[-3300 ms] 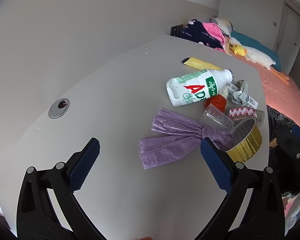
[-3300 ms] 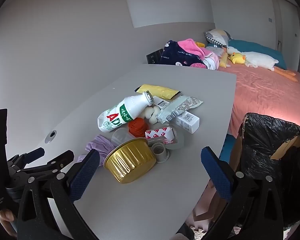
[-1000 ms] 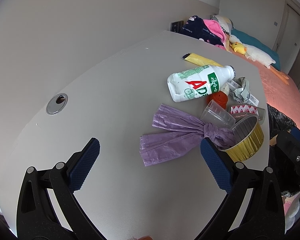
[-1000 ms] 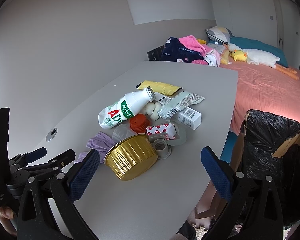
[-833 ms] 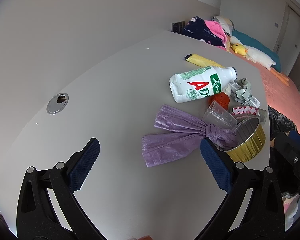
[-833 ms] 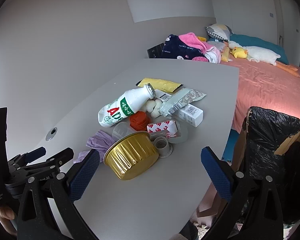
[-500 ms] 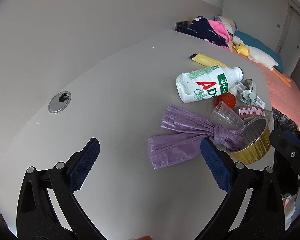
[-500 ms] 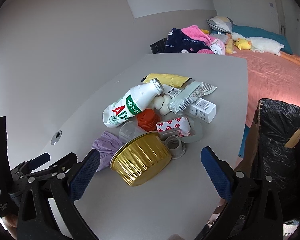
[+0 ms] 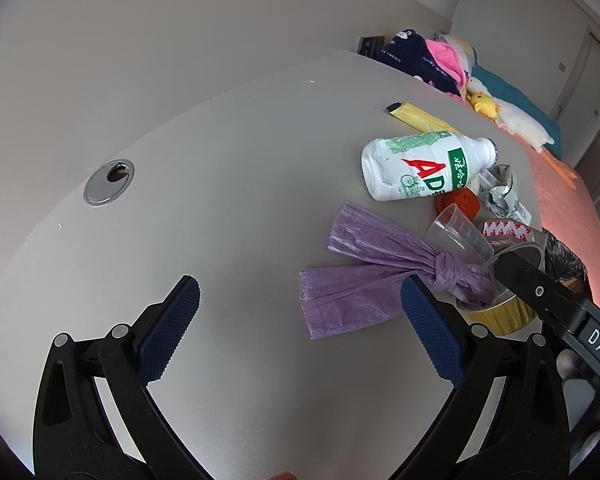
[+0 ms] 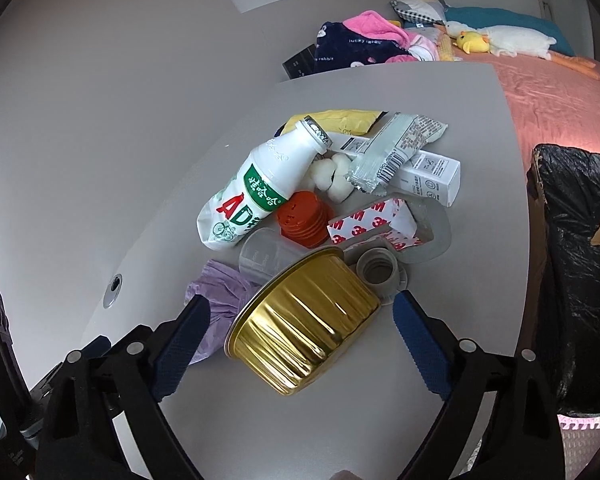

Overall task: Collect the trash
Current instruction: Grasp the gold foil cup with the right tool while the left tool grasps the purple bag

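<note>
On the grey table [image 9: 228,184], far to the left, a round silver hole cover [image 9: 108,181] sits alone. The left gripper [image 9: 298,330] hangs above the bare table with its blue pads wide apart and nothing between them. Just to its right lies the knotted purple plastic bag [image 9: 374,276], touching the shiny gold foil cup [image 10: 304,322]. Next come the white milk bottle with red letters [image 10: 260,188], a clear plastic cup [image 9: 458,236], an orange ridged lid [image 10: 304,218] and some boxes and wrappers, all in one pile.

The right gripper [image 10: 298,338] has come in much closer than a moment ago. The gold cup now sits between its open pads, but they do not squeeze it yet. In the left camera its black finger now pokes in over the cup, where before it was off at the edge. The left gripper has hardly moved.

I think the gold cup gets picked first. The black trash bag in a cardboard box [image 10: 576,272] waits past the table's right edge, and no trash has been lifted toward it yet
</note>
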`<state>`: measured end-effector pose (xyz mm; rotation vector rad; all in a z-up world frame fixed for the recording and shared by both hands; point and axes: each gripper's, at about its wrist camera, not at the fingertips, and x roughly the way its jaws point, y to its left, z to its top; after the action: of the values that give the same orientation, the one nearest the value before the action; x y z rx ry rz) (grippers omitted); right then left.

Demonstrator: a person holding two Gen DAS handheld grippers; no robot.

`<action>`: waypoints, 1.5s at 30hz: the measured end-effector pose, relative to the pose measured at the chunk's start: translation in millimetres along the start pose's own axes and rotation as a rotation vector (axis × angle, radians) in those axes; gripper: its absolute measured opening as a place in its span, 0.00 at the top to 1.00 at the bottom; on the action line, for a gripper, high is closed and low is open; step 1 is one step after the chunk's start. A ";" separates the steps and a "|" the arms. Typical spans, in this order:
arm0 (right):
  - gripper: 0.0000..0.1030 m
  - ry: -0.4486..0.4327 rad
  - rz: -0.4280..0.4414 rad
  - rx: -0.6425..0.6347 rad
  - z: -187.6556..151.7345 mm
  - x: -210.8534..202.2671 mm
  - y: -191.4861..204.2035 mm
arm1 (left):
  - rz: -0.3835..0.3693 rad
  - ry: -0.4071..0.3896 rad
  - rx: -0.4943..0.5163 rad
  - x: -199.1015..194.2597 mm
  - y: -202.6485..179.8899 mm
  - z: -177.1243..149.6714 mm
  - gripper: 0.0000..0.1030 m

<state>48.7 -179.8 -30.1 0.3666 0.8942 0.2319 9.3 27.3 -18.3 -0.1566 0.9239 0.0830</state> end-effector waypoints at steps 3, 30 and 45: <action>0.27 0.022 0.027 0.033 -0.9 2.5 -6.1 | 0.005 0.004 -0.012 0.8 2.1 0.2 0.06; 0.27 -0.082 0.044 0.050 6.3 -48.9 -36.1 | -0.093 0.045 0.158 34.2 -53.3 7.4 0.06; 0.27 -0.136 0.015 0.072 16.0 -64.3 -54.6 | -0.139 0.065 0.221 58.6 -81.6 7.8 0.70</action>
<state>24.8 -255.4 2.9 0.4505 0.7671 0.1866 61.9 -51.6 -52.4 -0.0183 0.9776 -0.1537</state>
